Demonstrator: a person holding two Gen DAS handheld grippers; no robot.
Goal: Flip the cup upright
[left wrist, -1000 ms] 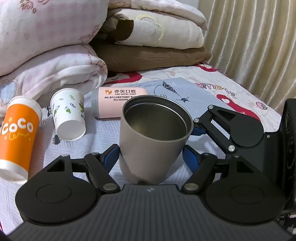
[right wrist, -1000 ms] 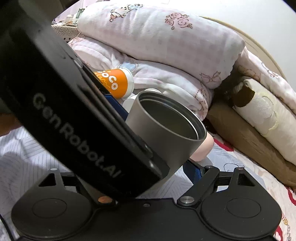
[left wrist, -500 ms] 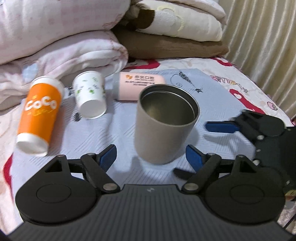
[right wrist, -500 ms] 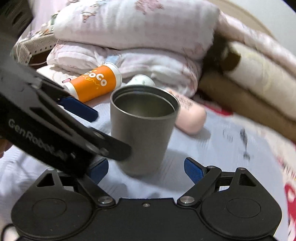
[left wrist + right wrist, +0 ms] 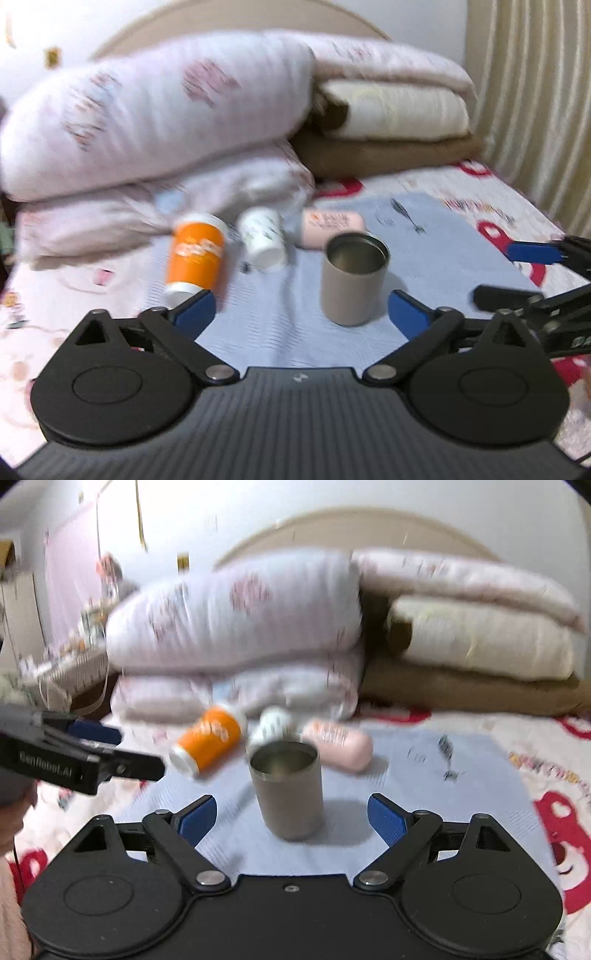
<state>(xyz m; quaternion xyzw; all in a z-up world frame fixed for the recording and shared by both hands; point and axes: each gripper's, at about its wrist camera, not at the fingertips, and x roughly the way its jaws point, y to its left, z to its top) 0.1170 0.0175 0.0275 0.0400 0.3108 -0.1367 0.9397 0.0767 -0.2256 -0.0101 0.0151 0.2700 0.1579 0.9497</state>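
A grey metal cup [image 5: 354, 278] stands upright, mouth up, on the pale blue cloth [image 5: 443, 236]; it also shows in the right wrist view [image 5: 286, 797]. My left gripper [image 5: 301, 310] is open and empty, drawn back from the cup. My right gripper [image 5: 291, 814] is open and empty, also short of the cup. The right gripper shows at the right edge of the left wrist view [image 5: 535, 273], and the left gripper at the left edge of the right wrist view [image 5: 74, 753].
An orange cup [image 5: 195, 254], a white patterned paper cup [image 5: 263, 238] and a pink cup [image 5: 332, 227] lie on their sides behind the grey cup. Folded quilts [image 5: 155, 122] and pillows [image 5: 391, 110] are stacked at the back. A curtain [image 5: 535, 92] hangs on the right.
Both grippers have let go of the grey cup and pulled back and up from it. The cup stays standing upright on the cloth.
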